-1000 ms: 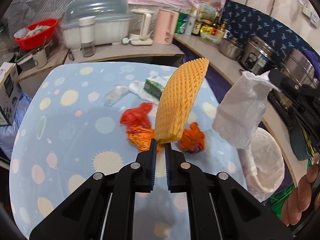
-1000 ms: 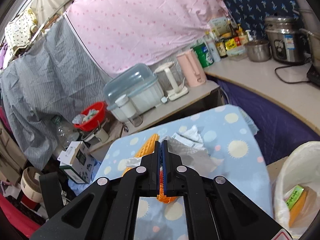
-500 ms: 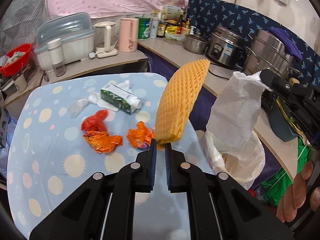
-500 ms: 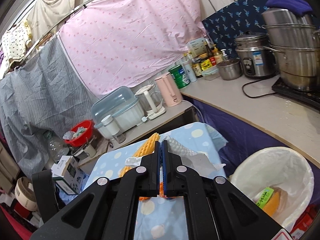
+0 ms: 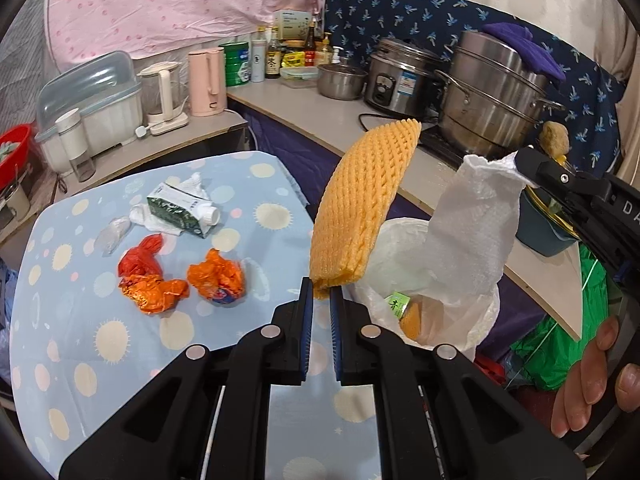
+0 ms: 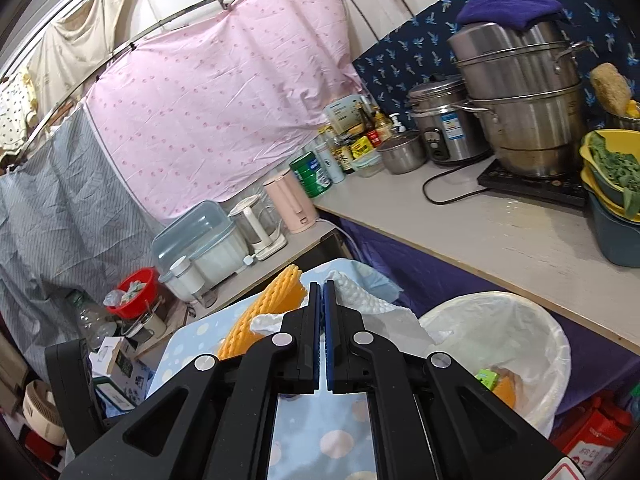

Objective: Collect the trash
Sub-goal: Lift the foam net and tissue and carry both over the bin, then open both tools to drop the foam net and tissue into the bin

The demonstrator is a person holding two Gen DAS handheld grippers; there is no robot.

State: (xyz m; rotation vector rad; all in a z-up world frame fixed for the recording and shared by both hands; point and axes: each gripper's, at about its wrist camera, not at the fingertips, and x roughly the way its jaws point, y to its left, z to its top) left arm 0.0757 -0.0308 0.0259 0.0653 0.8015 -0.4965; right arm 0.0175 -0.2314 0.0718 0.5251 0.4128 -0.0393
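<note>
My left gripper point(image 5: 321, 289) is shut on the lower end of an orange foam net sleeve point(image 5: 362, 204), which stands up over the table's right edge beside the bin. My right gripper point(image 6: 321, 286) is shut on a white foam wrap point(image 5: 472, 232); in the left wrist view that wrap hangs from its tip point(image 5: 524, 160) above a white-lined trash bin point(image 5: 460, 312). The bin point(image 6: 516, 344) holds a green label and an orange piece. On the blue dotted table point(image 5: 120, 344) lie two crumpled orange wrappers point(image 5: 216, 278), a red bag point(image 5: 140, 260), a green carton point(image 5: 182, 210), tissue and clear plastic.
A counter point(image 6: 500, 232) runs behind the bin with steel pots point(image 6: 528, 92), a rice cooker, bottles and a stack of basins. A pink kettle point(image 5: 206, 80) and a dish box point(image 5: 88, 100) stand behind the table. A person's fingers point(image 5: 592, 384) show at lower right. Green and red bags lie on the floor.
Both grippers have swung right, away from the table's middle, carrying the orange sleeve and the white wrap to the bin. The bin now sits under the white wrap.
</note>
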